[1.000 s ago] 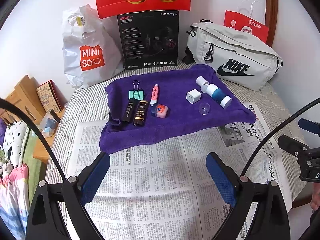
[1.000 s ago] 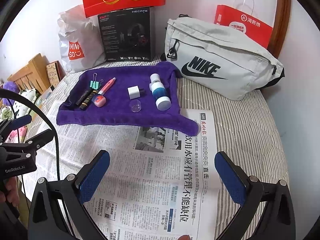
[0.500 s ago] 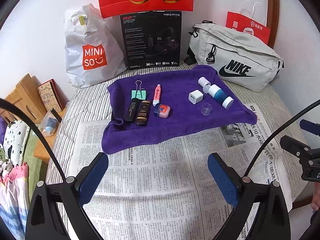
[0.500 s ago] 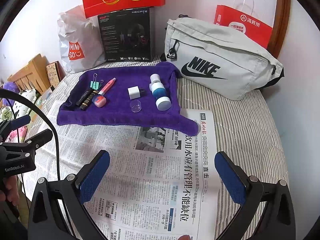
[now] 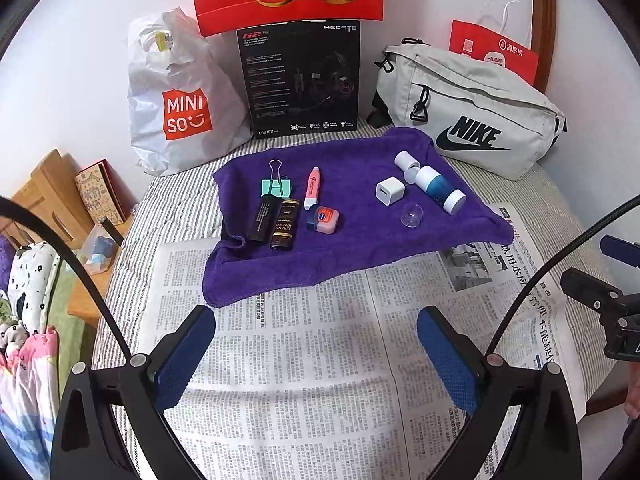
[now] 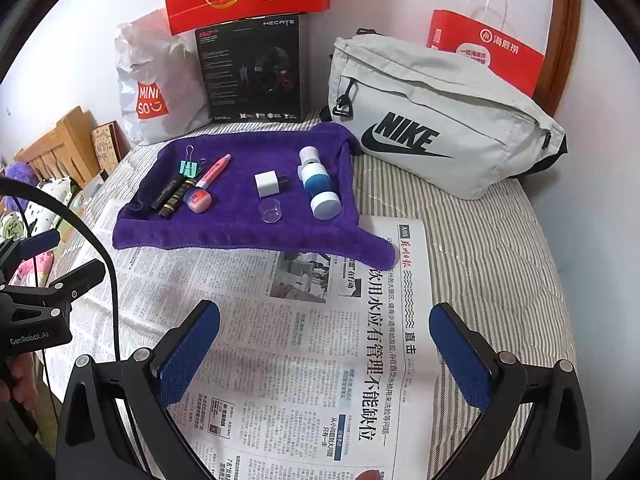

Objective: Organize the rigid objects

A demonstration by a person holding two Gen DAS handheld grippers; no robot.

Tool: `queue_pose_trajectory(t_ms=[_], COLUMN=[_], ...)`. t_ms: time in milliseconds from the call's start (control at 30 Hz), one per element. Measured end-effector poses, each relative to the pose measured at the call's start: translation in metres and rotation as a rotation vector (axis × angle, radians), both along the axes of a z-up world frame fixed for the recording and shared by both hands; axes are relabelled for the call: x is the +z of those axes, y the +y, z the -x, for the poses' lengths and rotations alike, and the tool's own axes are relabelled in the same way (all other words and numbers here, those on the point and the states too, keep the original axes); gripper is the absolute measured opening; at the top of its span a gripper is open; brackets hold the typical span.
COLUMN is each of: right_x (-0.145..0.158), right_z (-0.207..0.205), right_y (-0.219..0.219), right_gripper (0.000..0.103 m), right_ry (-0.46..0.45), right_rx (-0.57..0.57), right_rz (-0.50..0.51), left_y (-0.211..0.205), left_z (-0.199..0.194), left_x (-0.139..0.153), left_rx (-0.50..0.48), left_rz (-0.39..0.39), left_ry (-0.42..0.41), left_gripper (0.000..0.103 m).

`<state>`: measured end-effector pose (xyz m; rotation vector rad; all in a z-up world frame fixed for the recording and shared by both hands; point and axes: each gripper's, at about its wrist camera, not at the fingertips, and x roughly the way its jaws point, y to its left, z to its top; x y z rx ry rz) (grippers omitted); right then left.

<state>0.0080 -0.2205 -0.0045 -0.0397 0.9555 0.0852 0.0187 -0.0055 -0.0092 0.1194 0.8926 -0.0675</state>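
A purple towel (image 5: 360, 240) (image 6: 224, 224) lies across the far half of the bed and carries small items. On its left sit a green binder clip (image 5: 276, 186), two dark tubes (image 5: 274, 220), a pink pen (image 5: 312, 188) and a pink balm tin (image 5: 325, 220). On its right are a white charger cube (image 5: 390, 191) (image 6: 266, 185), a clear cap (image 5: 412, 215) (image 6: 271, 211) and a white-and-blue bottle (image 5: 434, 186) (image 6: 318, 186). My left gripper (image 5: 316, 360) and right gripper (image 6: 324, 356) both hover open over the newspaper, short of the towel, with nothing between the fingers.
A newspaper (image 5: 304, 360) (image 6: 320, 340) covers the striped bedsheet in front. Along the wall stand a white Miniso bag (image 5: 176, 100), a black headset box (image 5: 300, 80), a grey Nike bag (image 5: 472, 112) (image 6: 432, 120) and red paper bags. A wooden shelf (image 5: 44, 200) stands left of the bed.
The left gripper has shifted slightly, so the towel sits a little lower and to the right in its view. The right gripper has barely moved. Both stay open.
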Motion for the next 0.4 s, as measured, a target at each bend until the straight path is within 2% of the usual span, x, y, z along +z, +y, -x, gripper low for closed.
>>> queue_pose_trajectory(t_ms=[200,400], right_x=[0.0005,-0.0022], right_z=[0.0004,-0.0007], right_y=[-0.0003,-0.0004], right_gripper=[0.103,0.103], right_ry=[0.001,0.011], right_rx=[-0.004,-0.004], right_rz=[0.002,0.005], left_y=[-0.0001,0.0023], left_z=[0.0003,0.0006], left_x=[-0.0007,-0.0002], left_rx=[-0.003,-0.005], left_rz=[0.0,0.032], left_ry=[-0.001,-0.012], left_gripper=[0.102,0.103])
